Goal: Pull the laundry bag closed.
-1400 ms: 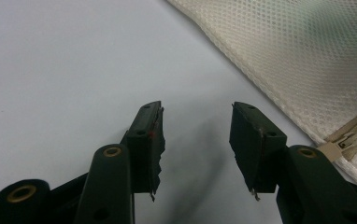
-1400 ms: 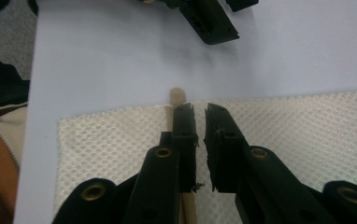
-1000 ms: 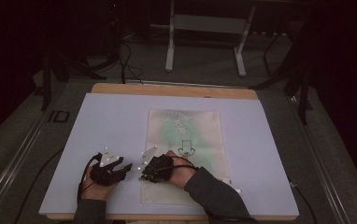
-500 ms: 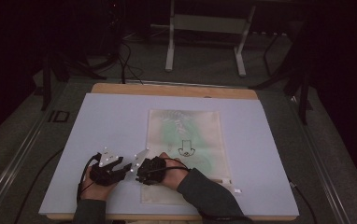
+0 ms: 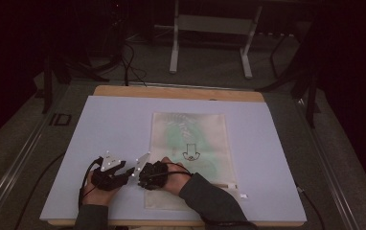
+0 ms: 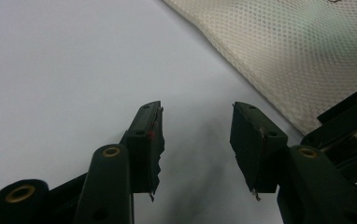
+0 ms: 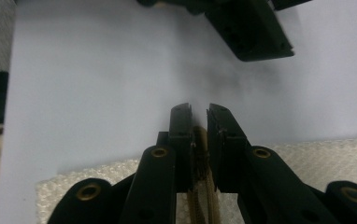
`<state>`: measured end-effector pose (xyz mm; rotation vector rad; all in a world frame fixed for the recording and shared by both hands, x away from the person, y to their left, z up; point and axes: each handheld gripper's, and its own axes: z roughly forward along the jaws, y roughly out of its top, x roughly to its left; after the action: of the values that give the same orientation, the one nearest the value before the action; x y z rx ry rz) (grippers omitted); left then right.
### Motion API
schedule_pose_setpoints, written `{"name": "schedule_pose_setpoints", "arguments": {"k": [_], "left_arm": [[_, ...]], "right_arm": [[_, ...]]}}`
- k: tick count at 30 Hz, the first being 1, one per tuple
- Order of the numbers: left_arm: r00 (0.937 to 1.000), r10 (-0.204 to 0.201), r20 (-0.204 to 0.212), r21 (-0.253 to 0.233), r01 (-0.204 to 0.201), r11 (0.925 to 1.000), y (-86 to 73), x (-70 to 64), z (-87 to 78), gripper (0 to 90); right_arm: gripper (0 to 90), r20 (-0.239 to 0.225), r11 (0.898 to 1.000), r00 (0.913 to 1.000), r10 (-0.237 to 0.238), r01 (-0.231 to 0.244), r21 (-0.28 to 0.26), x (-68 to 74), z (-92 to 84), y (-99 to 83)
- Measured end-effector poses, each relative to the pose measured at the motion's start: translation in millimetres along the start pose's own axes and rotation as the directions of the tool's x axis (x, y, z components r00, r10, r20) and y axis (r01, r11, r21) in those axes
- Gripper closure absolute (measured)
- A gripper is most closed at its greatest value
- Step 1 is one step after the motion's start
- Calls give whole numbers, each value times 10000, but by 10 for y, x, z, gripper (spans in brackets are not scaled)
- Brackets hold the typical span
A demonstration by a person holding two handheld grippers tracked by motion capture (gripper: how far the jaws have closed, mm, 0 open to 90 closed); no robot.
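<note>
Right gripper (image 7: 199,122) pinches the bag's (image 5: 205,129) zipper (image 7: 203,186); left gripper (image 6: 196,135), spread, beside the bag, should brace it.

Black tongs (image 7: 199,116), brass rivets, dark sleeves

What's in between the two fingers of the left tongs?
Nothing: in the left gripper view, bare white table shows between the open left tongs; the mesh bag lies beside them.

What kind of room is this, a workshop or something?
Probably a lab or recording studio, not a home: a dark room with a lit white table, cables on the grey floor, a metal stand behind, and a mesh bag laid flat.
</note>
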<state>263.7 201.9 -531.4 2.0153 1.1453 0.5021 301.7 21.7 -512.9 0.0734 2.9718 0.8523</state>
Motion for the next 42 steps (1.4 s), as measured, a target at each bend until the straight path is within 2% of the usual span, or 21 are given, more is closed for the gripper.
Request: {"name": "schedule_pose_setpoints", "arguments": {"k": [9, 16, 20, 26, 42], "left_arm": [[10000, -24, -23, -15, 24, 10000, -3, 5, -3, 530], [10000, 6, 46, 13, -6, 10000, -2, -6, 6, 530], [9999, 89, 137, -5, -89, 10000, -6, -19, -1, 529], [9997, 77, 227, -56, -76, 10000, -15, -22, -21, 530], [9984, 38, 559, -51, -35, 10000, -9, -33, -27, 577]], "right_arm": [[807, 60, 9988, 10000, 41, -38, -486, 15, -154, -27], [807, 118, 9968, 9996, 264, -254, -755, 13, -279, -167], [807, 102, 9973, 9996, 250, -242, -689, 12, -316, -244], [799, -112, 9972, 9989, 464, -470, -579, -22, -285, -366], [806, -425, 9938, 9956, 839, -868, -701, -59, -245, -382]]}}
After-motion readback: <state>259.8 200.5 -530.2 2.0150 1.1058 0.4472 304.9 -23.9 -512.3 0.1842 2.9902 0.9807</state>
